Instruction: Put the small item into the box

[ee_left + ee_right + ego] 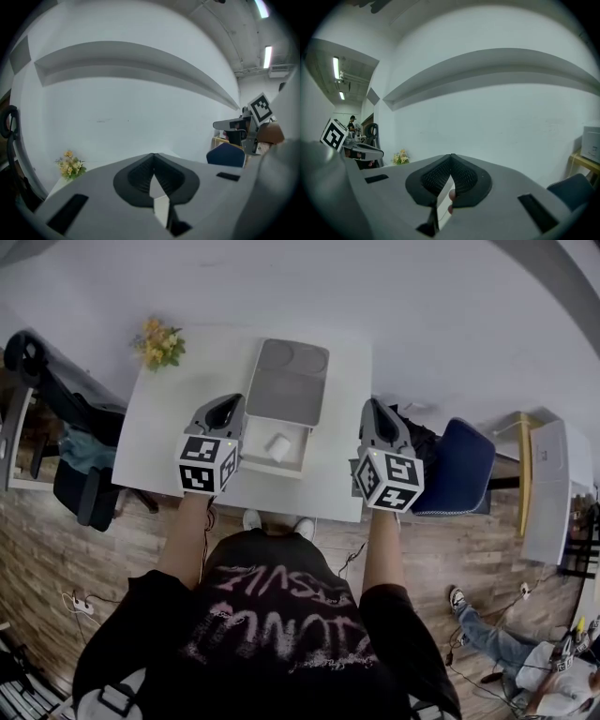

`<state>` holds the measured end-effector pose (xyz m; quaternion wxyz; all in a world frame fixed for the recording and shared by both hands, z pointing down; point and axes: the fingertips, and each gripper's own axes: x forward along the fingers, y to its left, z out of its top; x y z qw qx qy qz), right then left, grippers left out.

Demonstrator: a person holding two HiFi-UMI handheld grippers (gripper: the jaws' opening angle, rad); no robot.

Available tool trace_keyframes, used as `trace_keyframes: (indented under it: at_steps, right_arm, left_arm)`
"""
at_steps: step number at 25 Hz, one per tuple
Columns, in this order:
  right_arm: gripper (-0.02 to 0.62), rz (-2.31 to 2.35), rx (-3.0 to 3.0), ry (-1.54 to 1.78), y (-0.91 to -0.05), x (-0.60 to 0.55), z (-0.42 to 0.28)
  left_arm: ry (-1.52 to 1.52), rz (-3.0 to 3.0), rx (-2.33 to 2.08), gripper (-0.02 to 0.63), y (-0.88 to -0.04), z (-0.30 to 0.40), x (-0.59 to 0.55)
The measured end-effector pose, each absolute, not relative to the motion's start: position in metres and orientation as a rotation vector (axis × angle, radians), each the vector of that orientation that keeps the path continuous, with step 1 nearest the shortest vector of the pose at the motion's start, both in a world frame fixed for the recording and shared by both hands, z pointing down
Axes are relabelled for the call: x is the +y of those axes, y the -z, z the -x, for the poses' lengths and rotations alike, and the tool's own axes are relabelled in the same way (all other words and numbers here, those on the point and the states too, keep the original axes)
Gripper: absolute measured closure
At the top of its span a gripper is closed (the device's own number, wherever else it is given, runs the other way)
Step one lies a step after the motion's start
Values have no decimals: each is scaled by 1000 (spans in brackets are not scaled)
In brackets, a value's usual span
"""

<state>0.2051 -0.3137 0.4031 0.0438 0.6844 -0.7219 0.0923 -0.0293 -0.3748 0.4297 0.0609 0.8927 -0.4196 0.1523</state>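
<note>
Appears past the placing step: shows the small white item point(278, 447) lying inside the open box point(298, 463) on the worktop point(164, 432). Holds left tongs point(228, 409) and right tongs point(372, 411) clenched, empty, flanking the box. Probably calls next for closing the grey lid point(289, 381).

Office, white desk point(164, 432), blue chair point(466, 468), floor cables point(82, 604)

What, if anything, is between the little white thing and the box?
Nothing visible: the small white item already lies inside the open box, whose grey lid is folded back.
</note>
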Motion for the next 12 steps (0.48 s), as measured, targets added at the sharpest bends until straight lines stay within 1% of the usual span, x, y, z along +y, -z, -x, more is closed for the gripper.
trace_keyframes:
  at_steps: [12]
  right_arm:
    - [586,-2078,-2226,-231,-394,-318,-200]
  left_arm:
    - [-387,-2764,-1341,603,-372,40,-382]
